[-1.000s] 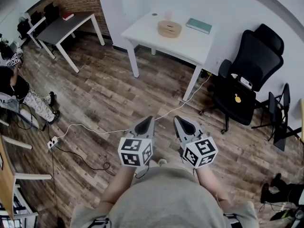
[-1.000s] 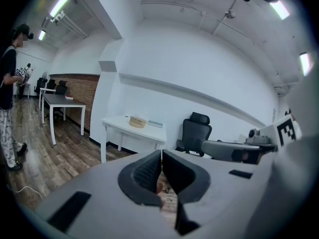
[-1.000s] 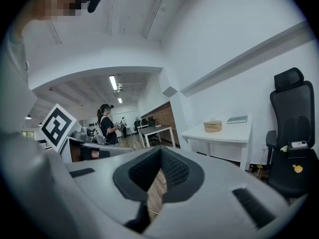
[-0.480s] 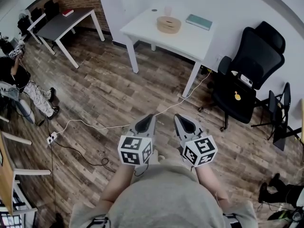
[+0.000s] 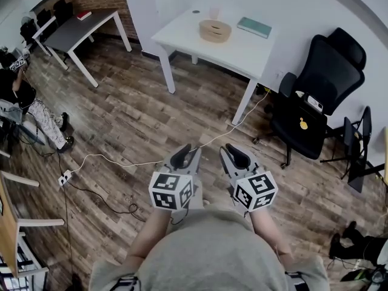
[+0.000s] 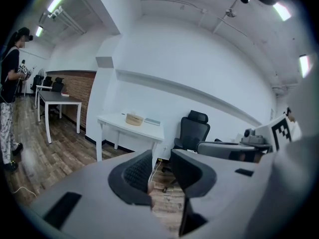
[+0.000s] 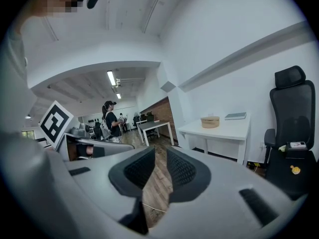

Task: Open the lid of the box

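Box (image 5: 216, 31) — round, pale wood, its lid on — sits on the white table (image 5: 242, 56) by the wall, well apart from both our grippers. A flat teal book (image 5: 254, 27) lies on the same tabletop, near the box but not touching it.

We hold the left gripper (image 5: 185, 154) and the right gripper (image 5: 234, 154) side by side close in front of our body. Both are above the wooden floor (image 5: 139, 114) and point toward the table. The left gripper's jaws are opening. Its own view shows a gap between the ribbed pads, with nothing in it and only floor visible through it. The right gripper's jaws are opening too, and that gap holds nothing either — just floorboards beyond.

A black office chair (image 5: 315, 96) stands to the right of the white table, with small items on its seat. A white cable (image 5: 121, 161) runs across the floor from beside the table to a power strip (image 5: 63, 179) at the left. Farther left a grey table (image 5: 76, 32) stands near a brick wall. A person (image 5: 15, 96) in a dark top is at the left edge.
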Action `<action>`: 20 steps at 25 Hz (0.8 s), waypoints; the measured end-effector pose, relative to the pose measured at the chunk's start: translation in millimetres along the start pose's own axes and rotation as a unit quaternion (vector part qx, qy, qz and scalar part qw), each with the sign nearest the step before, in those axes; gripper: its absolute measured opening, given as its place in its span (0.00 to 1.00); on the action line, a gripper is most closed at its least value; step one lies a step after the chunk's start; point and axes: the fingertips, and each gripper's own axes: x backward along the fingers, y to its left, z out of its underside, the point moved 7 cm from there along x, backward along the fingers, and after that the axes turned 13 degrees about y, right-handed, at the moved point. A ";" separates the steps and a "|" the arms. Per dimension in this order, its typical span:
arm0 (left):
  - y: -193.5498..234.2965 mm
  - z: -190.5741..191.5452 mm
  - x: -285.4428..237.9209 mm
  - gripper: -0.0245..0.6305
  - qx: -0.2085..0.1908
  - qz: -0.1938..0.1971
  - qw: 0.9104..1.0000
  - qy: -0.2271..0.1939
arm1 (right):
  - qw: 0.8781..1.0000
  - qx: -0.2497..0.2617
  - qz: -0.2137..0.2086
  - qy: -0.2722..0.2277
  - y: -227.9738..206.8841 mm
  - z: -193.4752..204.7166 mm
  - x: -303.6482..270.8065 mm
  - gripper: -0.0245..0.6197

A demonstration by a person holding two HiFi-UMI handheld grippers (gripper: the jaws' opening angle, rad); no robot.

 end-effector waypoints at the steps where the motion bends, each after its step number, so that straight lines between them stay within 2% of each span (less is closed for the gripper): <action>1: 3.2 -2.4 -3.8 0.21 0.000 0.003 1.000 0.000 | 1.000 -0.001 0.000 0.001 -2.7 -1.4 -4.6 0.16; 11: 55.4 -41.7 -58.6 0.30 -0.002 0.011 1.000 0.008 | 1.000 -0.010 0.000 0.018 -42.4 -31.9 -71.0 0.32; 20: 123.7 -100.8 -108.8 0.31 0.001 0.011 1.000 0.008 | 1.000 -0.009 0.003 0.026 -76.5 -85.0 -153.6 0.39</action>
